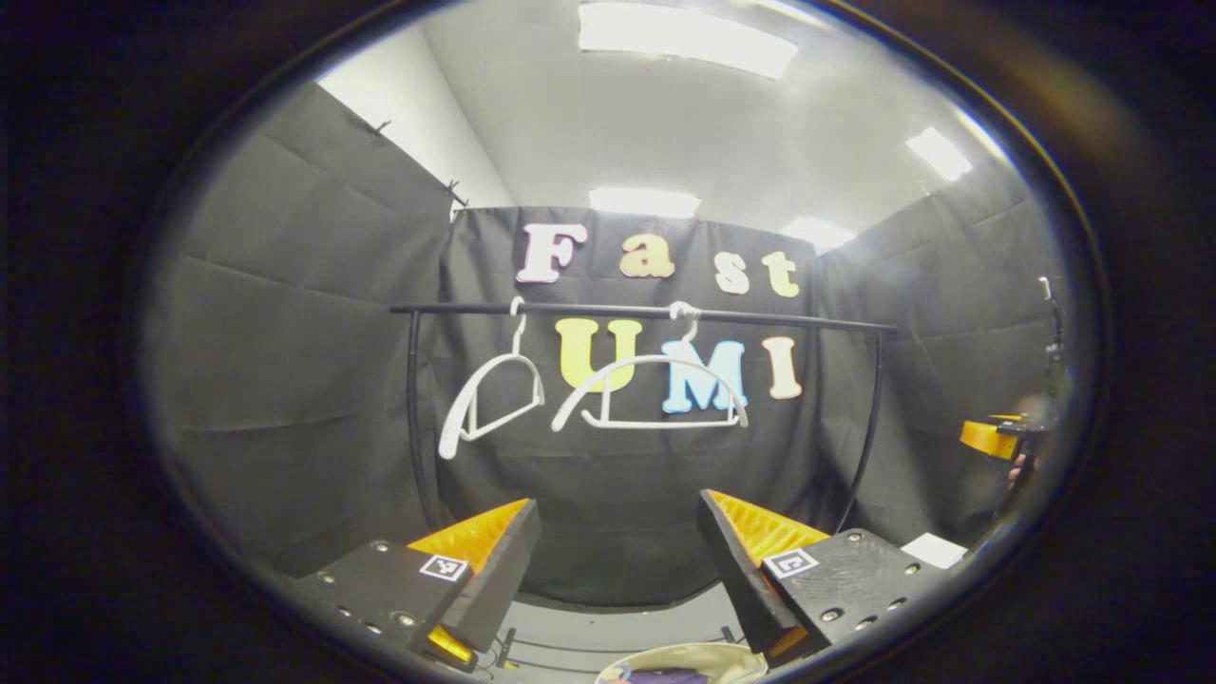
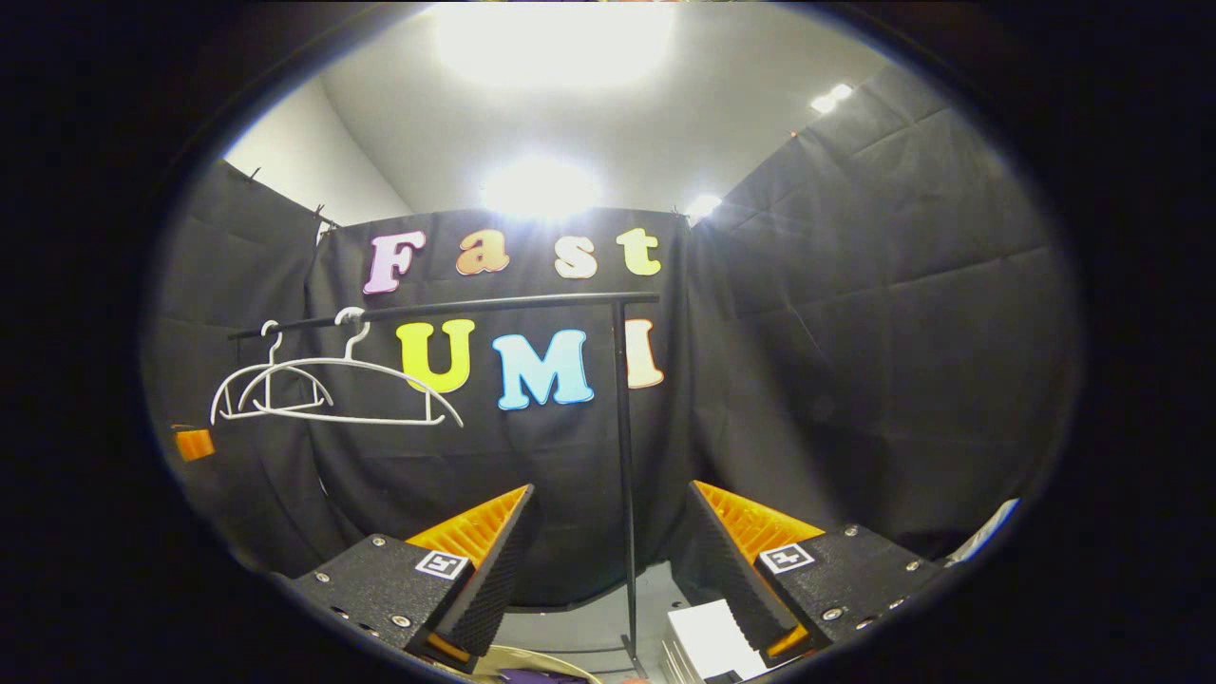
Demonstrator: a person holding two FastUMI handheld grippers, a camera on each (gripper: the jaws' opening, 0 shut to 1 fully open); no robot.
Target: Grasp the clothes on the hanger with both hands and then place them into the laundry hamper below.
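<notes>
Two bare white hangers (image 1: 646, 389) hang from a black clothes rail (image 1: 646, 312) in the left gripper view; the left one (image 1: 489, 394) is turned sideways. The same hangers (image 2: 332, 385) hang at the left end of the rail (image 2: 446, 306) in the right gripper view. My left gripper (image 1: 617, 560) stands open with nothing between its fingers, above the rim of a pale hamper (image 1: 679, 657) with purple cloth (image 1: 665, 676) inside. My right gripper (image 2: 608, 560) is open and holds nothing; the hamper rim (image 2: 537, 660) and purple cloth (image 2: 541, 676) lie below it. The other gripper (image 1: 993, 437) appears far right.
The rail's black upright post (image 2: 624, 475) stands just ahead of my right gripper, between its fingers. A white stack of flat things (image 2: 708, 641) lies on the floor by the post. A white sheet (image 1: 934, 549) lies low at the right in the left gripper view.
</notes>
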